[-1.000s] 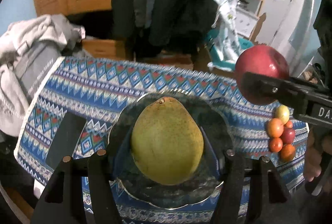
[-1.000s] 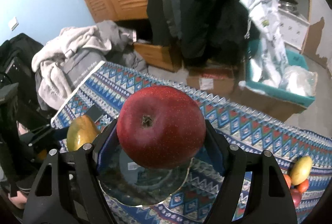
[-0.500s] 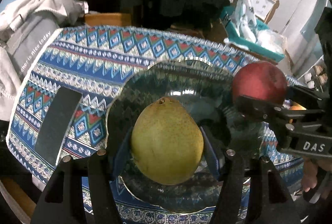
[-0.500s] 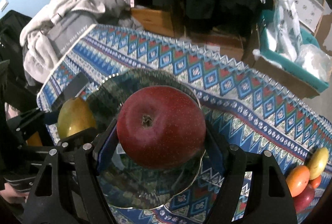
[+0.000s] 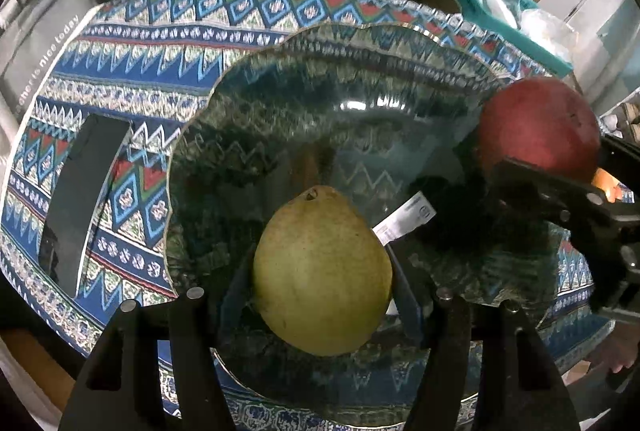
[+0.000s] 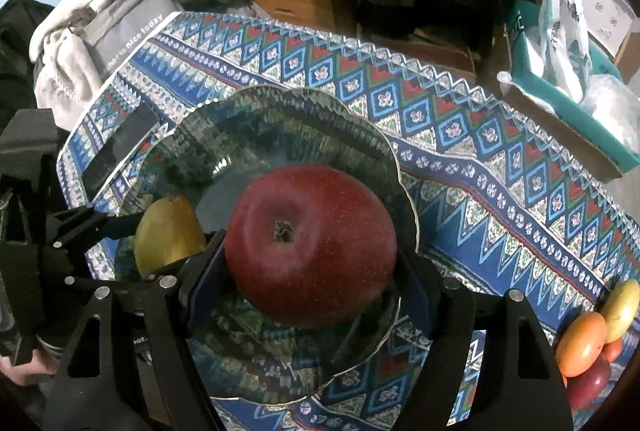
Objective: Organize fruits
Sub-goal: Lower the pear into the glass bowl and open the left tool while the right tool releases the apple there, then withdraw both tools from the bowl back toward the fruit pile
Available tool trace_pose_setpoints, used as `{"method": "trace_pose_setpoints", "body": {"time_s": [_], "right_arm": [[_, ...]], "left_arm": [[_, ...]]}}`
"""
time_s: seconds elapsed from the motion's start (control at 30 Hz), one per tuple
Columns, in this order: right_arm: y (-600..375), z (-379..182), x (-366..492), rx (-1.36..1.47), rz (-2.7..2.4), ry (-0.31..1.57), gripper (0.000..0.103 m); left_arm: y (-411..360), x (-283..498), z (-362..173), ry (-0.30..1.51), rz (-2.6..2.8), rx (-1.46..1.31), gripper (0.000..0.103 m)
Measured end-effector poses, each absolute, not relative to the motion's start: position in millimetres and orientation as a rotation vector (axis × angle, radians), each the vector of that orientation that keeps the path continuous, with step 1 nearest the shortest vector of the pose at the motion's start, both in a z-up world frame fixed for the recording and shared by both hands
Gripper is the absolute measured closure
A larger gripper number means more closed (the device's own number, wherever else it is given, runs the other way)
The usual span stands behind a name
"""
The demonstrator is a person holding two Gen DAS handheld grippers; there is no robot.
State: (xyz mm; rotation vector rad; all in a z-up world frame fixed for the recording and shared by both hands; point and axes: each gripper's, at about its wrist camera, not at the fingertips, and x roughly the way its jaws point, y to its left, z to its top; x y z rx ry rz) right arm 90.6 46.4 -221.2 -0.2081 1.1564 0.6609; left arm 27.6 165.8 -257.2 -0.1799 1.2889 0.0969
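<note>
1. Blue, red and white zigzag patterns cover the tablecloth (image 6: 460, 119), which fills most of the right wrist view from upper left to lower right.
2. Clear glass with a scalloped rim makes up the bowl (image 6: 384, 143) at the centre of both views; the cloth pattern shows through it, and a white label (image 5: 404, 217) shows on it right of centre in the left wrist view.
3. The left gripper (image 5: 322, 271), at the bottom centre of its own view, is clamped on a yellow-green pear (image 5: 322, 273), a pad pressing each side. The pear is above the bowl's near part; I cannot tell whether it touches the glass.
4. The right gripper (image 6: 310, 245), at the bottom centre of its view, grips a red apple (image 6: 310, 245) with the pads on both flanks, above the bowl's middle, just right of the pear.
5. A flat black phone-like slab (image 5: 80, 199) lies on the cloth at the left, beside the bowl.
6. A small pile of fruit (image 6: 596, 339), yellow, orange and red, sits on the cloth at the lower right edge, well apart from the bowl.
</note>
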Motion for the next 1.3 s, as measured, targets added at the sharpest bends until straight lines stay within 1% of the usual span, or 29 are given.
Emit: {"method": "trace_pose_setpoints", "body": {"time_s": [0.1,0.4,0.53,0.7,1.03,1.1,1.17,1.3], "right_arm": [[45,-225,91,-0.212,0.654,1.163,0.026],[46,-233,88,-0.204,0.667,1.195,0.026],[45,-232,85,-0.204,0.667,1.187,0.026],[39,-212,86,-0.16,0.673,1.138,0.027],[15,-162,81,-0.109,0.631,1.038,0.027],[9,-152,79,-0.101,0.619,1.019,0.027],[0,-140,77,-0.09,0.605,0.995,0.027],[-14,-123,71,-0.086,0.581,0.955,0.027]], "left_arm": [[166,28,-259,1.3,0.092,-0.175,0.037],[163,24,-243,1.266,0.098,-0.166,0.037],[163,23,-236,1.253,0.096,-0.151,0.035],[160,23,-232,1.243,0.092,-0.161,0.034],[154,21,-202,1.184,0.072,-0.196,0.034],[149,21,-193,1.164,0.062,-0.189,0.033],[145,21,-183,1.139,0.053,-0.179,0.029],[135,21,-167,1.102,0.041,-0.151,0.029]]}}
